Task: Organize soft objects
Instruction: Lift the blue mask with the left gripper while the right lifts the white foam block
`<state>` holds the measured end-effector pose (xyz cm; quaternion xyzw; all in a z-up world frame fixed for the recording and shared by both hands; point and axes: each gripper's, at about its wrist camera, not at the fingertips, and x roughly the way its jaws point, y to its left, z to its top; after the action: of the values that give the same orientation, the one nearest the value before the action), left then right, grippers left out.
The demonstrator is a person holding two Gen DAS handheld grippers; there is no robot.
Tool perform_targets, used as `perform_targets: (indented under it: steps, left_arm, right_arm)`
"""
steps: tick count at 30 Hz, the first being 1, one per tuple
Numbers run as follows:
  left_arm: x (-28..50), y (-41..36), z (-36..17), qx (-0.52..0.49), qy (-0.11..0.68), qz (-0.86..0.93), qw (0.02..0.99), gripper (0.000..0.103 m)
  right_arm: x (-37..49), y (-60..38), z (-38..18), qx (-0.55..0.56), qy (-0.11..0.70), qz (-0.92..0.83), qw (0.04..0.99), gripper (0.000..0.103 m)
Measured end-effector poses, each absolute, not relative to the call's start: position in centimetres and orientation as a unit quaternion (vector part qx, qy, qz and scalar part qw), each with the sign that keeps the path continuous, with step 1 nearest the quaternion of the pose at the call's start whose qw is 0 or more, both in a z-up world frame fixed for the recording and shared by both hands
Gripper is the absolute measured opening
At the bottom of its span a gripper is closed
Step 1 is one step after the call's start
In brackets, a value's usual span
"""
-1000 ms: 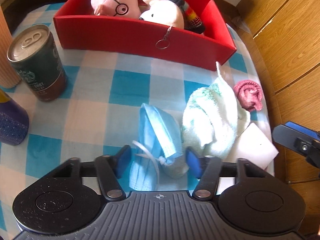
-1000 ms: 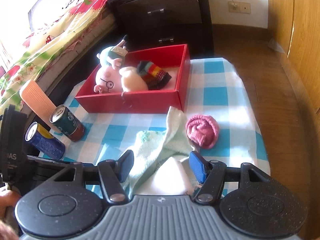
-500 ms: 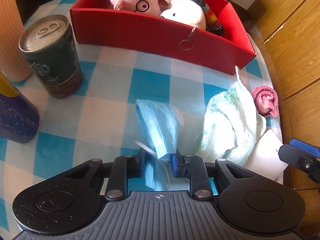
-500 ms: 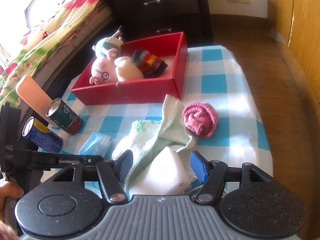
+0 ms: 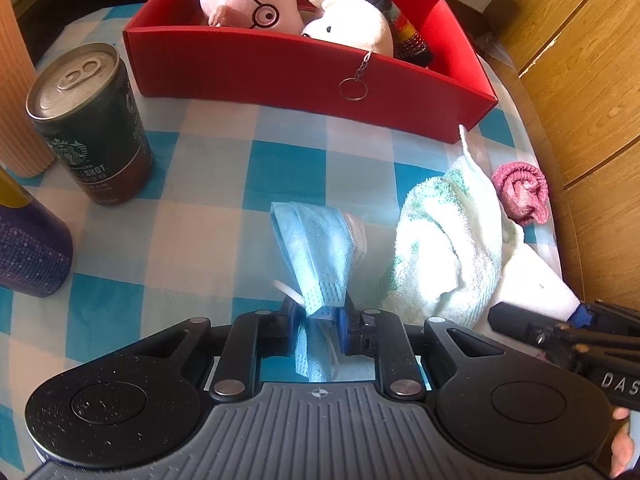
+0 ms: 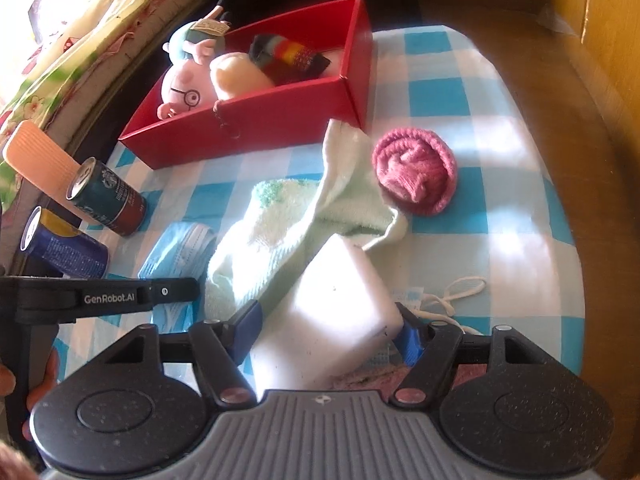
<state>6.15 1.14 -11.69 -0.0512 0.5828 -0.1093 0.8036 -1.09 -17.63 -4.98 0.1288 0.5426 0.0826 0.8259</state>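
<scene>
**A:** so the blue face mask (image 5: 316,248) was a bit in front of the red box (image 5: 256,76), one end bunched up between the left gripper (image 5: 314,322) pads, jaws closing down narrow and pinching it. Pickup step I'd say.

**B:** and the white sponge block (image 6: 336,308)? Further out from the box, right beside the pale green towel (image 6: 288,232), sat between the right gripper (image 6: 326,328) jaws, which were closing in but not clearly pressing it yet. Next move's probably lift and drop both into the box with the plush toys (image 5: 256,12).
</scene>
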Motion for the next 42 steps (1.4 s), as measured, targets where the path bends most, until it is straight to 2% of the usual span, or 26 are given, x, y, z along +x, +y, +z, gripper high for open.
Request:
perform_targets:
  steps: [1,2,5,7,21,36,42]
  left_arm:
    - [6.1,1.2,-11.7,-0.051,0.583,-0.108,0.804,0.019]
    - [6.1,1.3,-11.7,-0.051,0.583,-0.106,0.804,0.019]
    - [6.0,1.4,-11.7,-0.050,0.583,-0.106,0.804,0.020]
    - [6.0,1.3,-11.6,-0.050,0.583,-0.107,0.804,0.020]
    - [5.7,0.9,-10.2,-0.035,0.570,-0.110,0.814,0.018]
    - [5.1,1.3,-6.1,-0.049,0.528,-0.124,0.838,0.019]
    - [5.1,1.4,-6.3,-0.048,0.528,-0.123,0.839,0.019]
  right_arm:
    - [-1.1,-17.6,-4.7,0.130,0.538,0.086,0.828,0.025]
    - [-1.1,-17.6,-4.4,0.132,0.534,0.091,0.830,0.020]
    - [-1.2,-17.4,-3.9,0.137,0.529,0.108,0.830,0.010]
    - [-1.3,-17.5,-3.9,0.153,0.529,0.119,0.826,0.007]
    - [-1.8,-17.4,-1.4,0.164,0.507,0.154,0.832,0.006]
    - [-2.4,-17.6,2.0,0.182,0.470,0.178,0.845,0.006]
    - [-2.3,-17.2,1.5,0.177,0.478,0.178,0.842,0.006]
